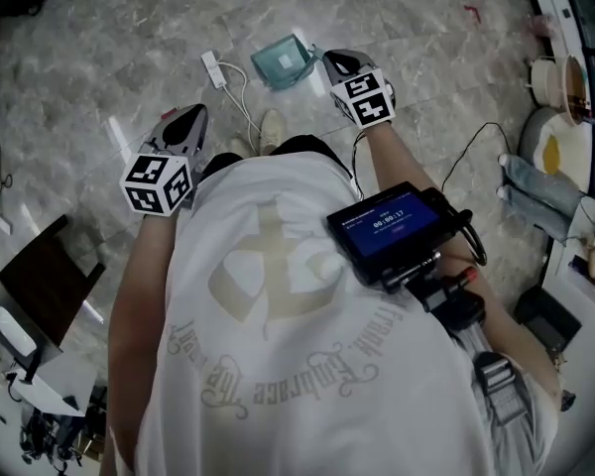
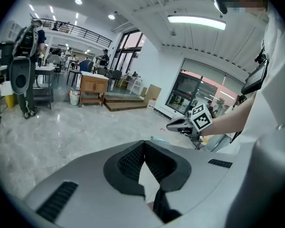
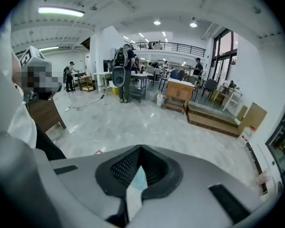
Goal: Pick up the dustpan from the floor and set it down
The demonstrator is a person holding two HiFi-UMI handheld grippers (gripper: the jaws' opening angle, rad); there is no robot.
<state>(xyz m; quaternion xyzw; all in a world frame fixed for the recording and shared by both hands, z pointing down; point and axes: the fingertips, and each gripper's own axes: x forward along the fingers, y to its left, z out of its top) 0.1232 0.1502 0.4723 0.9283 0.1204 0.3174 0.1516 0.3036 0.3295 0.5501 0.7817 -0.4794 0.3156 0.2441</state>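
Note:
The dustpan (image 1: 283, 62) is a small teal plastic pan, seen in the head view ahead of the person's feet over the marble floor. My right gripper (image 1: 327, 59) reaches its right edge, and its jaws are shut. In the right gripper view (image 3: 141, 148) the pads meet at the tip and a pale teal sliver of the dustpan (image 3: 137, 182) shows in the gap behind them. My left gripper (image 1: 193, 115) is held apart at the left, a good way from the pan. Its jaws (image 2: 143, 144) meet at the tip with nothing between them.
A white adapter with a cable (image 1: 214, 69) lies on the floor left of the dustpan. A dark wooden stand (image 1: 40, 276) is at the lower left. Another person's legs (image 1: 540, 201) and round dishes (image 1: 555, 147) are at the right. A black cable (image 1: 466, 152) crosses the floor.

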